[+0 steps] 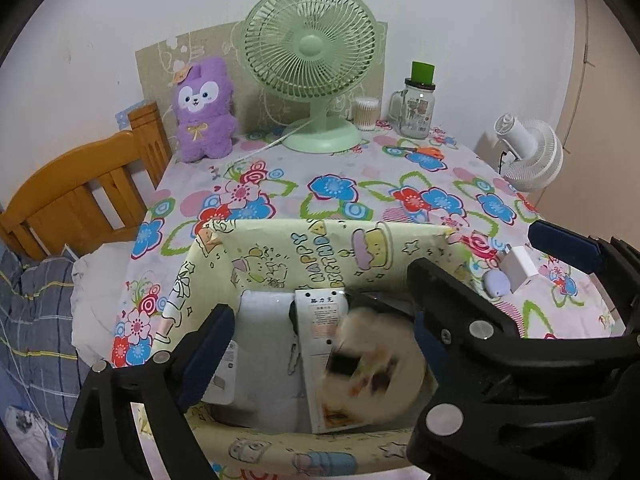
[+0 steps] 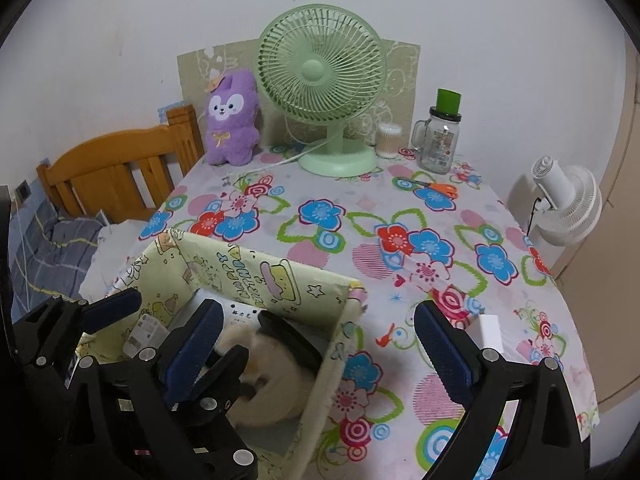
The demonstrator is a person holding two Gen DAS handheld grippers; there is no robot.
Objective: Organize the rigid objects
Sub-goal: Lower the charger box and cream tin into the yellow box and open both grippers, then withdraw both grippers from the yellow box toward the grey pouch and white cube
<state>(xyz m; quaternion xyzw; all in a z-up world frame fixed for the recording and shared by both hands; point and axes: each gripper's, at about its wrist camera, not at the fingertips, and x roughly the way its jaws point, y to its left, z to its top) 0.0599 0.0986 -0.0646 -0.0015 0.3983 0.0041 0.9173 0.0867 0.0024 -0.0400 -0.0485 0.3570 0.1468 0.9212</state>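
Observation:
A yellow cartoon-print box stands at the table's near left edge; it also shows in the right wrist view. My left gripper is open over its inside. A round cream object, blurred, lies between its fingers, inside the box, next to a white labelled pack. My right gripper is open and empty, right of the box above the tablecloth. A white block lies by its right finger and also shows in the left wrist view, with a lilac oval object beside it.
A green fan, purple plush, cotton-swab jar, glass mug jar with green lid and orange scissors stand at the far end of the table. A white fan is on the right. A wooden bed frame is on the left.

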